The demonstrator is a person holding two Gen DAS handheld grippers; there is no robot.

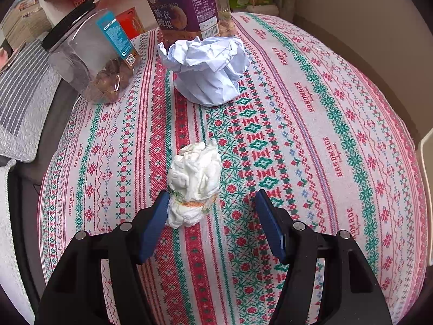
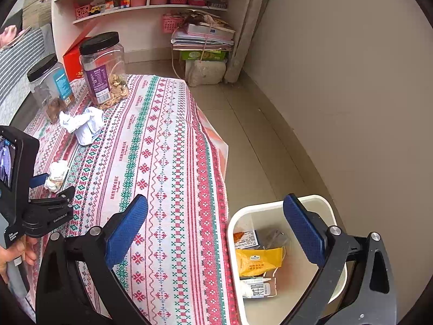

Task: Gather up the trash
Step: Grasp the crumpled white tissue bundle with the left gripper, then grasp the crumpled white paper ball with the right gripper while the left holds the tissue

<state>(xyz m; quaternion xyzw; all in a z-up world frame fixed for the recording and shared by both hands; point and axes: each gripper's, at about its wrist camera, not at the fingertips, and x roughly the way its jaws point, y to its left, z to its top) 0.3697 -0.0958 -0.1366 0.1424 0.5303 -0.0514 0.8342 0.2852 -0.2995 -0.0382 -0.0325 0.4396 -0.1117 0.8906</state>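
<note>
The purple-labelled jar [image 1: 186, 5] lost its lid to the top edge of the left wrist view, and the crumpled paper [image 1: 208, 70] hid its base. The left gripper [image 1: 211, 203] had its left pad covering an edge of the tissue wad [image 1: 193, 184]; contact could not be told. In the right wrist view the bin [image 2: 273, 205] ran off the bottom edge (the right gripper's [image 2: 216, 208] finger also masked part of its contents). Label print on the clear jar [image 2: 48, 92] was too small to read.
</note>
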